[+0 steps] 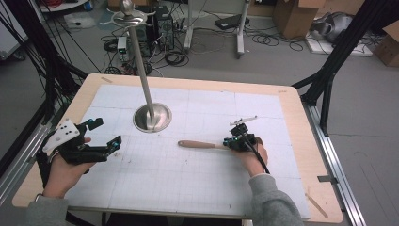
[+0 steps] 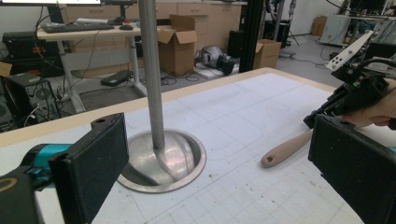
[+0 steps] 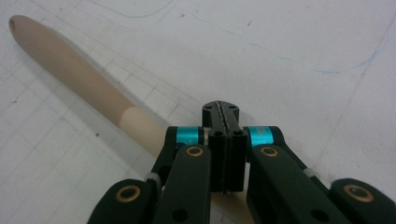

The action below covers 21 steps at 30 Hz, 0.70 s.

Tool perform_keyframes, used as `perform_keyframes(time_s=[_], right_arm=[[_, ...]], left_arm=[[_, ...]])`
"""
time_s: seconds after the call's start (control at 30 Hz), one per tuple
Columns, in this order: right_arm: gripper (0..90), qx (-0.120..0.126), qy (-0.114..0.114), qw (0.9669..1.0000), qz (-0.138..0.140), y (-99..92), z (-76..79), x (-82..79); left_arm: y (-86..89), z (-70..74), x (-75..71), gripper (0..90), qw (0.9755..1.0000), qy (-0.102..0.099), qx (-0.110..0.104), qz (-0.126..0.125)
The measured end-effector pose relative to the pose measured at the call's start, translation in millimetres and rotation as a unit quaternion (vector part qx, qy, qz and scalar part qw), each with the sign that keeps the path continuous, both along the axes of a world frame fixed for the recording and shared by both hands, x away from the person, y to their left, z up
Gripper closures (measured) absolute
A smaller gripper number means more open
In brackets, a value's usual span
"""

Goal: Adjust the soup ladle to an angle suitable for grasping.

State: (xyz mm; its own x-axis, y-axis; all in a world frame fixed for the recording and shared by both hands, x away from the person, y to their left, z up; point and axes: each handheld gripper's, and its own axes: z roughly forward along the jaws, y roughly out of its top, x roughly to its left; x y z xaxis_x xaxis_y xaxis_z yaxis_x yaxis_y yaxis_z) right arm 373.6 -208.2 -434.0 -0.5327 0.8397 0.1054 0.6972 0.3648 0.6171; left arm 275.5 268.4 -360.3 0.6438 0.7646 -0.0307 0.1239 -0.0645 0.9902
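Note:
A wooden handle [image 1: 200, 144] lies flat on the white gridded mat [image 1: 188, 188], its rounded end pointing left. My right gripper [image 1: 228, 141] sits low over the handle's right end with its jaws pressed together. In the right gripper view the gripper [image 3: 221, 109] is shut, and the handle [image 3: 79, 79] runs out from under its left side; whether the jaws pinch anything is hidden. My left gripper [image 1: 107, 133] hovers at the mat's left edge, wide open and empty. Between its jaws [image 2: 219, 168] I see the handle [image 2: 285, 150] and the right gripper [image 2: 355, 91].
A metal stand with a round dished base [image 1: 152, 117] and a tall pole [image 1: 141, 61] rises at the middle back of the mat; its base [image 2: 177, 163] also fills the left gripper view. Beyond the table's far edge, cables, boxes and desks crowd the floor.

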Motion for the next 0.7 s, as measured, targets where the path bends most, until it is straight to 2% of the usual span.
perform_keyframes(time_s=[0.23, 0.33, 0.57, 0.7], right_arm=[[90.0, -0.027, -0.009, 0.9996, -0.005, -3.1, 0.7, -1.3], [90.0, -0.031, -0.011, 0.9994, -0.011, -5.7, 0.4, -2.6], [90.0, -0.058, -0.020, 0.9981, -0.013, -11.4, 1.3, -4.8], [90.0, -0.081, -0.025, 0.9963, -0.014, -13.5, 2.4, -6.2]], left_arm=[[0.0, -1.8, 0.7, 5.5, 1.0000, 0.003, -0.001, -0.001], [-0.1, -1.1, 0.4, 5.5, 1.0000, 0.002, 0.000, -0.001], [-0.9, -1.2, 0.4, 5.5, 1.0000, 0.002, 0.000, -0.002], [-0.6, -0.9, 0.3, 5.5, 1.0000, 0.002, 0.000, -0.002]])
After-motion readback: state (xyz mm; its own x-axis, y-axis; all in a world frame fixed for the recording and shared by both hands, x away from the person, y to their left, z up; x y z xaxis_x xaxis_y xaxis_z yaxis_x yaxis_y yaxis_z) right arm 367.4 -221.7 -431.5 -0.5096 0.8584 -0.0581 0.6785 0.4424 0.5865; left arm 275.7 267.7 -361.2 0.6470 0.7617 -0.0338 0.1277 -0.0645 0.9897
